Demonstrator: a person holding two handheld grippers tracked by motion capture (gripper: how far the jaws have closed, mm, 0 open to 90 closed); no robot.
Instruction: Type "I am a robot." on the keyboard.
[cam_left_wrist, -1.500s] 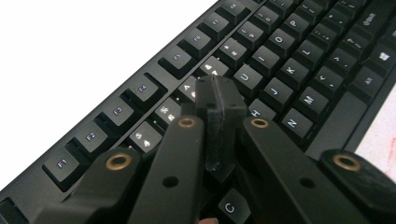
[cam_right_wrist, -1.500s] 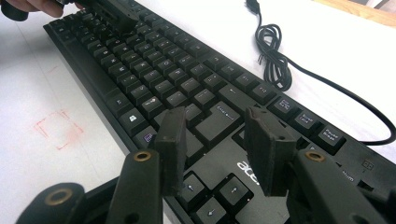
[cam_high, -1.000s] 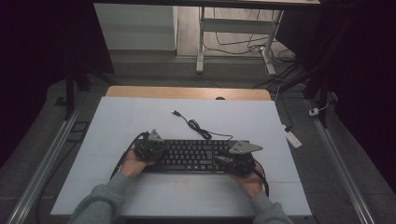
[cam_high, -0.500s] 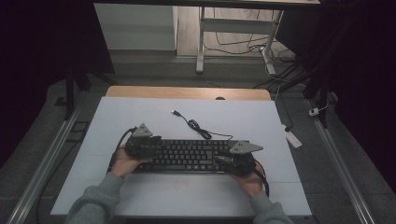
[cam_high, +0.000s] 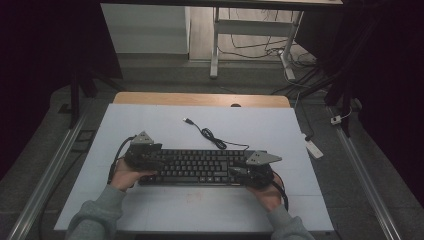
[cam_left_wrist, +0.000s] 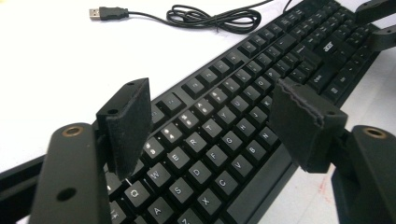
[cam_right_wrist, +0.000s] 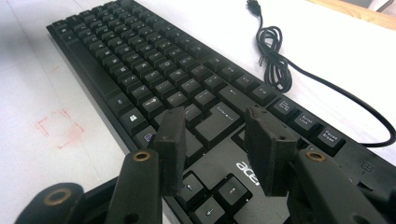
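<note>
White surface (cam_high: 150, 125), black keyboard (cam_high: 200, 165) lying flat near the front edge, one tool at each end.

Left tool (cam_high: 142, 152) sits over the keyboard's left end, jaws wide and just been opening, nothing pinched, letter keys showing below the gap in the left gripper view (cam_left_wrist: 210, 121). Right tool (cam_high: 252, 167) is at the right end, jaws apart above the arrow-key area (cam_right_wrist: 212, 140), no pad pressing. Keyboard cable (cam_high: 210, 137) coils on the far side, USB plug (cam_high: 187, 120) loose beyond it.
</note>
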